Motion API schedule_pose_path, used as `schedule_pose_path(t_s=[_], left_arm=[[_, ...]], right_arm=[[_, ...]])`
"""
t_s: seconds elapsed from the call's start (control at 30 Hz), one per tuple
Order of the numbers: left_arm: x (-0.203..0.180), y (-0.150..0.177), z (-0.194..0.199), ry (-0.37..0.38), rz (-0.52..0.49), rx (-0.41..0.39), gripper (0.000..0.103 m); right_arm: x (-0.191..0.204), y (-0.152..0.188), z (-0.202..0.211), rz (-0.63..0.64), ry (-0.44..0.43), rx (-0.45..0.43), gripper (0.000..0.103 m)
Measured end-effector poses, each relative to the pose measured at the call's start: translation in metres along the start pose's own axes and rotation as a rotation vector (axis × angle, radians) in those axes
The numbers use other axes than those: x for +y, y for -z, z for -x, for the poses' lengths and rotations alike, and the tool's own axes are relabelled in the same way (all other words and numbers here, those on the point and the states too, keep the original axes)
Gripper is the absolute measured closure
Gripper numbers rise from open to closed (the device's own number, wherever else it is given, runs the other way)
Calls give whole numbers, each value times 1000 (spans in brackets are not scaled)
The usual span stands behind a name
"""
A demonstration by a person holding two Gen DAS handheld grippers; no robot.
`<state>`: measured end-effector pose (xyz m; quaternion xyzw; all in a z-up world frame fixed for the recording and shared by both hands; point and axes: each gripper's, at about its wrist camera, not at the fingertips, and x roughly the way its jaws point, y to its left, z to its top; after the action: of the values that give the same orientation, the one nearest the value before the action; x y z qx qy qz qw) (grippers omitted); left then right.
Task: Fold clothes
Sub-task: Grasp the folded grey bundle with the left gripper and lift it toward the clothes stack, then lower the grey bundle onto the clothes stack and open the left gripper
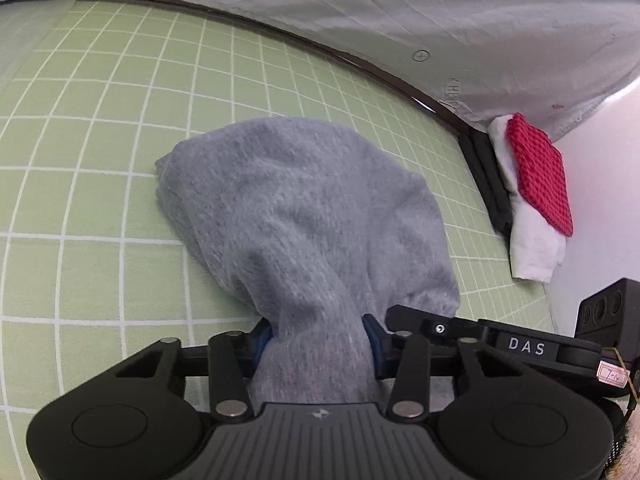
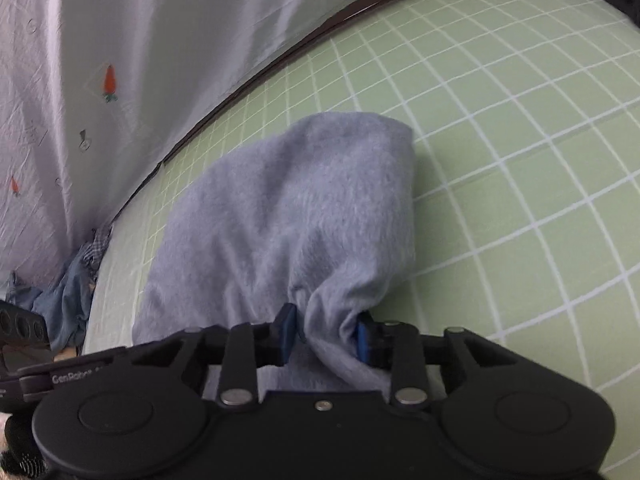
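My left gripper and my right gripper each pinch a bunched fold of the grey garment, which drapes forward from my blue pads onto the green grid mat. The cloth's near edge is hidden under both tools.

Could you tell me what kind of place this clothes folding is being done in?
Probably a home bedroom: the grey garment lies on a green grid-patterned sheet like a bed's, a carrot-print cloth hangs behind, and a heap of blue clothes sits at the edge.
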<state>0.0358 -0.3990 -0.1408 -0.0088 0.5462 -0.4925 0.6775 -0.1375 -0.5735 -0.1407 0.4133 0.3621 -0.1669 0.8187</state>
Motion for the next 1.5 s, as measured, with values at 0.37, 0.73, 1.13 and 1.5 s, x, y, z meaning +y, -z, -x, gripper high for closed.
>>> schedule_pose_path(t_s=[0.37, 0.73, 1.13, 1.5], left_arm=[[-23, 22, 48, 209, 8, 4, 65], [-164, 30, 6, 368, -153, -33, 65], [-430, -41, -70, 404, -227, -335, 65], [-519, -160, -173, -24, -436, -512, 22]], right_arm=[[35, 40, 85, -47, 21, -174, 79], [-38, 35, 209, -48, 121, -425, 79], [-172, -139, 363, 312, 97, -662, 80], [-265, -304, 338, 335, 309, -785, 24]])
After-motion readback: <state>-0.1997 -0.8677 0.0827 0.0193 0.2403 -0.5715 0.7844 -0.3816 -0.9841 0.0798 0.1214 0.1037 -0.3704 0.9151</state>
